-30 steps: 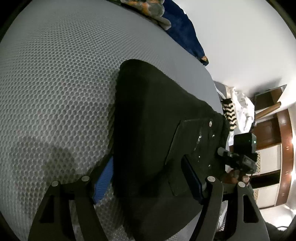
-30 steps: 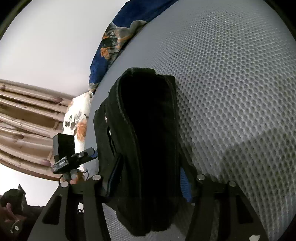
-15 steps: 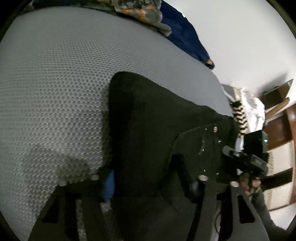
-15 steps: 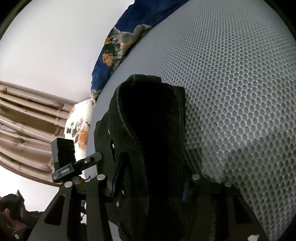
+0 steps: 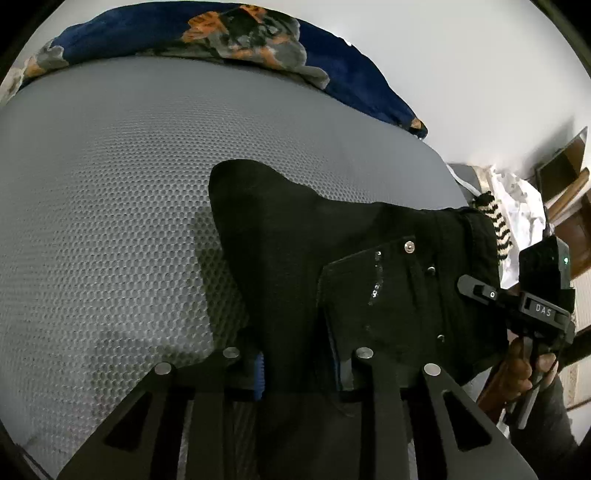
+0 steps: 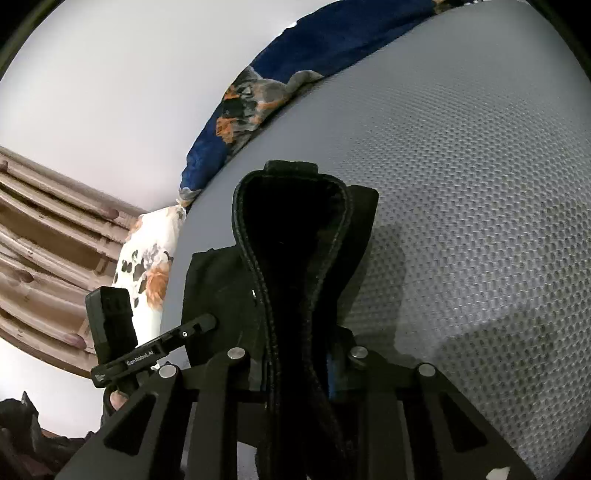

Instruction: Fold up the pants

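Observation:
Black pants (image 5: 314,251) with a riveted back pocket lie folded on the grey mesh mattress (image 5: 110,184). My left gripper (image 5: 299,363) is shut on the near edge of the pants, blue pads pressed into the cloth. My right gripper (image 6: 295,373) is shut on the waistband end of the pants (image 6: 295,229), whose stitched seam runs between the fingers. The near edge is lifted off the mattress. The right gripper also shows at the right of the left wrist view (image 5: 517,302), and the left one at the left of the right wrist view (image 6: 147,354).
A blue floral blanket (image 5: 221,33) lies along the mattress's far edge by the white wall. A floral pillow (image 6: 147,266) and wooden rails (image 6: 44,258) are at the left. White cloth and a striped item (image 5: 495,218) lie off the right side near wooden furniture.
Both grippers have closed from wide open onto the pants' near edge and lifted it. The views tilted up, showing more of the blanket and wall.

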